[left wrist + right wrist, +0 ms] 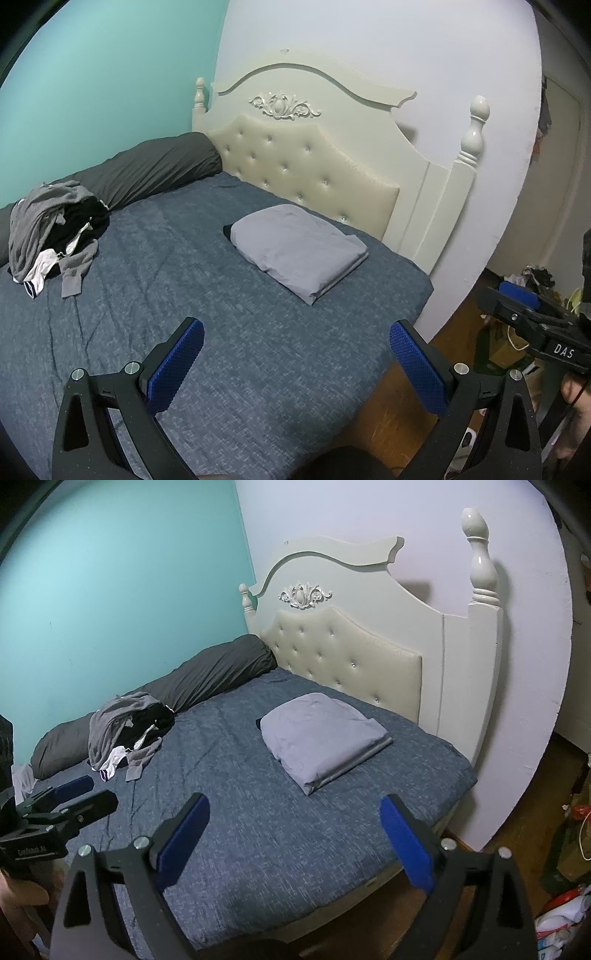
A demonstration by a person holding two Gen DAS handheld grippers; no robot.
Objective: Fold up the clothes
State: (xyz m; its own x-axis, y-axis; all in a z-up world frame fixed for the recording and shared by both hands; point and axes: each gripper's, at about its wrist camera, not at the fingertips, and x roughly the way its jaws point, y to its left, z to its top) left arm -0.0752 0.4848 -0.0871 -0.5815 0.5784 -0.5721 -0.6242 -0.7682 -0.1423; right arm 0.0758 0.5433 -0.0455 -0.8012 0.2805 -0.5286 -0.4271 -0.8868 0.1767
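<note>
Left wrist view: the left gripper (295,365) hovers over the near part of the bed (229,332), its blue-padded jaws spread wide and holding nothing. A folded lavender-grey garment (299,251) lies on the blue bedspread near the cream headboard (314,162). Well apart from it, by the teal wall, sits an unfolded pile of clothes (51,236), grey, black and white, touching a long dark bolster (147,170). In the right wrist view the right gripper (295,842) hangs likewise above the bed, jaws wide apart and empty.
</note>
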